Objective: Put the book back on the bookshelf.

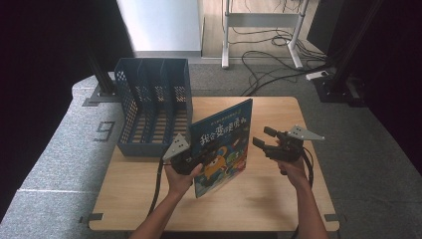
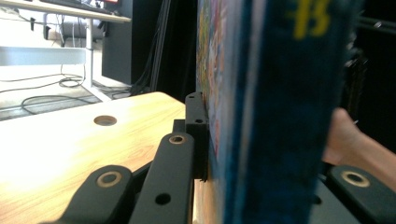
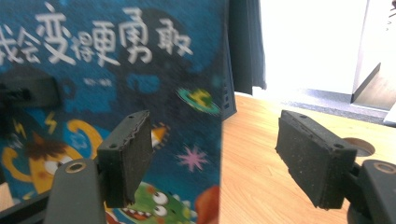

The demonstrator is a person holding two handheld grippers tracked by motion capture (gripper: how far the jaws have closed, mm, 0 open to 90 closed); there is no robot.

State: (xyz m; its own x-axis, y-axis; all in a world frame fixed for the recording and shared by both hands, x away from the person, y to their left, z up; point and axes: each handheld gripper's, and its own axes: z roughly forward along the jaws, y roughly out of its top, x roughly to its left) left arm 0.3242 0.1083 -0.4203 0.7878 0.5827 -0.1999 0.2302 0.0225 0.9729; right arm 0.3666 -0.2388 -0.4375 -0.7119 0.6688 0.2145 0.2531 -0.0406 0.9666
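A blue picture book [image 1: 224, 144] with white lettering and cartoon monsters stands upright and tilted above the wooden table [image 1: 278, 194]. My left gripper [image 1: 201, 159] is shut on its lower left part. In the left gripper view one black finger [image 2: 196, 121] presses flat on the book's cover [image 2: 261, 112]; the other is hidden behind the book. My right gripper [image 1: 261, 137] is open just right of the book's free edge. Its pads [image 3: 128, 154] stand wide apart and touch nothing, with the book [image 3: 116, 70] close in front.
A dark blue mesh file rack [image 1: 149, 109] with three slots stands at the table's back left, just behind the book. A round hole [image 3: 359, 145] is in the tabletop. Cables and desk legs [image 1: 226, 35] lie on the floor beyond the table.
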